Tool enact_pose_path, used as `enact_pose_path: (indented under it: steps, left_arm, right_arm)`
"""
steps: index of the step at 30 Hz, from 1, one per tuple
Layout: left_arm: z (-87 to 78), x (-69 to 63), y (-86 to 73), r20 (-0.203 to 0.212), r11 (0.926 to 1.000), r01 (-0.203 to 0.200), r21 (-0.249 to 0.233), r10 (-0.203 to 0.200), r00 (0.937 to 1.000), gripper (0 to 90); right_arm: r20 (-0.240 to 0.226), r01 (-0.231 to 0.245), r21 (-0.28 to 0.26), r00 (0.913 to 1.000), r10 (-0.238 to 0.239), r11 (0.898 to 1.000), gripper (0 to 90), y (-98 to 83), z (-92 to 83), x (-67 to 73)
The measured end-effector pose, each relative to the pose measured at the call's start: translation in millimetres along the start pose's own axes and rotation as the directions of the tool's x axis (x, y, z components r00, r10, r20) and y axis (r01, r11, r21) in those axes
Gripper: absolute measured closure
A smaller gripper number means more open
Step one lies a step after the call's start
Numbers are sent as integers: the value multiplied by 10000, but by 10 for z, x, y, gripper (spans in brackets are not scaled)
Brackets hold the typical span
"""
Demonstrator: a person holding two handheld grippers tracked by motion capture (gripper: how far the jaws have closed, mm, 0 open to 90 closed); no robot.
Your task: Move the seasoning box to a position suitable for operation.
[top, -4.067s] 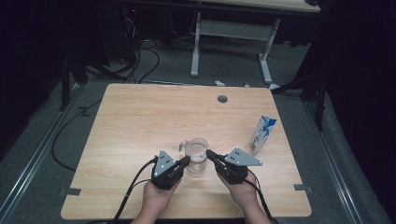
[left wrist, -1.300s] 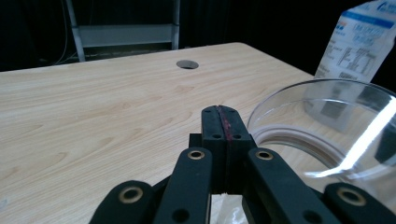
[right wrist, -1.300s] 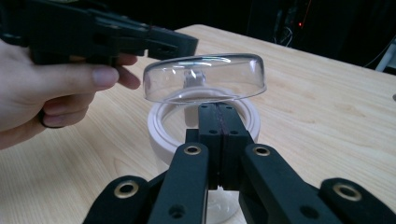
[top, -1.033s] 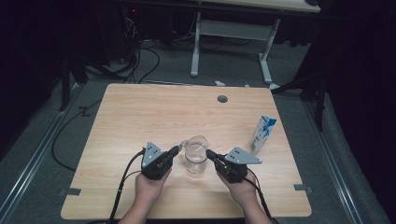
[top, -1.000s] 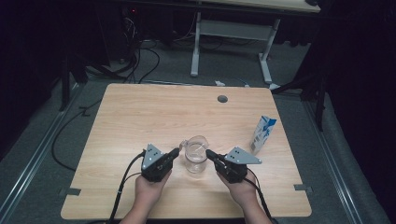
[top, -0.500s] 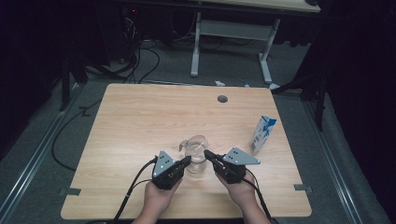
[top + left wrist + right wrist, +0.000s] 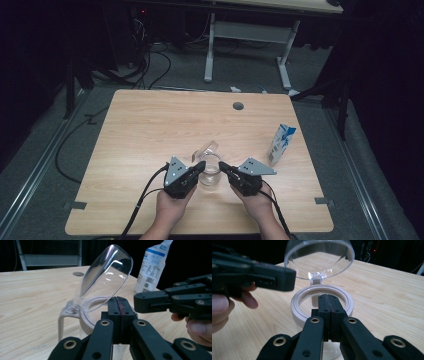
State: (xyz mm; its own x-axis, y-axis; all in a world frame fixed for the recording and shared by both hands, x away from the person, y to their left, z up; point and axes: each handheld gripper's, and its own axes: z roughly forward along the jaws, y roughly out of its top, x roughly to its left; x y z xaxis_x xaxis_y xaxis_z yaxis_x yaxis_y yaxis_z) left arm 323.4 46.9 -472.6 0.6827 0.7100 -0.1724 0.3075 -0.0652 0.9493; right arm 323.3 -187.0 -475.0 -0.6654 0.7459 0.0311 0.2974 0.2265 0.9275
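Closed hand-held grippers flank an open-lidded jug [image 7: 210, 172]
Left hand-held gripper [image 7: 200, 166] and right hand-held gripper [image 7: 223, 167] hold nothing; carton [image 7: 282, 144] print unreadable.

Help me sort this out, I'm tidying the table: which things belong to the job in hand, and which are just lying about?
In the job:
- clear jug with its lid flipped open
- left gripper, shut, beside the jug
- right gripper, shut, on its other side

Lying about:
- small carton, near the table's right edge
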Motion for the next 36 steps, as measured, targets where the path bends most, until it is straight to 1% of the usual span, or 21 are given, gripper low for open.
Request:
enact_pose_path:
  steps: [5, 6, 9, 10, 11, 14, 21, 27, 28, 29, 30, 31, 32, 33, 34, 35, 36]
  left_arm:
    - [-2, 36, 19, -161, 9999, 20, -122, -22, 9999, 898]
    - [-3, 45, 23, -198, 9999, 21, -124, -23, 9998, 898]
    - [-8, 86, 36, -370, 9998, 71, -183, -78, 9993, 898]
    - [-8, 86, 36, -370, 9998, 71, -183, -78, 9993, 898]
    - [-13, 112, 47, -492, 9996, 29, -266, -42, 9988, 898]
    - [-23, 126, 53, -528, 9997, 102, -236, -114, 9985, 898]
    - [-37, 201, 61, -836, 9995, 148, -275, -170, 9964, 898]
    - [-61, 204, 35, -767, 9998, 73, -192, -88, 9970, 883]
    - [-74, 206, 21, -716, 9999, 37, -152, -47, 9974, 883]
    - [-93, 208, 2, -696, 10000, -53, -61, 48, 9976, 862]
    - [-118, 216, -22, -739, 9998, -207, 38, 209, 9970, 862]
    - [-176, 268, -83, -800, 9987, -387, 330, 412, 9959, 834]
    - [-176, 268, -83, -800, 9987, -387, 330, 412, 9959, 809]
    - [-244, 351, -157, -987, 9960, -518, 730, 589, 9934, 784]
    - [-244, 351, -157, -987, 9960, -518, 730, 589, 9934, 767]
    - [-310, 439, -242, -1128, 9915, -532, 1184, 666, 9914, 762]
    - [-352, 481, -284, -1224, 9887, -529, 1403, 703, 9900, 750]
  right_arm:
    - [39, 45, 106, 10000, -46, 9999, 897, -20, 19, 14]
    - [-4, 30, 30, 10000, -30, 10000, 898, -30, 19, 8]
    - [0, 58, 11, 10000, -58, 10000, 898, -33, 18, 8]
    - [0, 58, 11, 10000, -58, 10000, 898, -33, 18, 8]
    - [-5, 64, -9, 10000, -64, 10000, 898, -36, 18, 7]
    - [2, 72, -14, 10000, -72, 10000, 898, -37, 18, 8]
    - [13, 91, -41, 10000, -91, 10000, 898, -42, 17, 13]
    - [11, 85, -47, 10000, -85, 10000, 897, -41, 17, 12]
    - [11, 85, -47, 10000, -85, 10000, 897, -41, 17, 12]
    - [1, 69, -3, 10000, -69, 10000, 881, -38, 10, 14]
    - [1, 69, -3, 10000, -69, 10000, 881, -38, 10, 14]
    - [75, 62, -47, 10000, -61, 10000, 857, -32, -10, 6]
    - [75, 62, -47, 10000, -61, 10000, 857, -32, -10, 6]
    - [170, -38, -133, 9998, 40, 9999, 839, -25, -46, -30]
    - [170, -38, -133, 9998, 40, 9999, 839, -25, -46, -30]
    - [344, -157, -176, 9993, 163, 9997, 815, -31, -87, -82]
    - [450, -240, -188, 9987, 248, 9995, 805, -40, -106, -113]
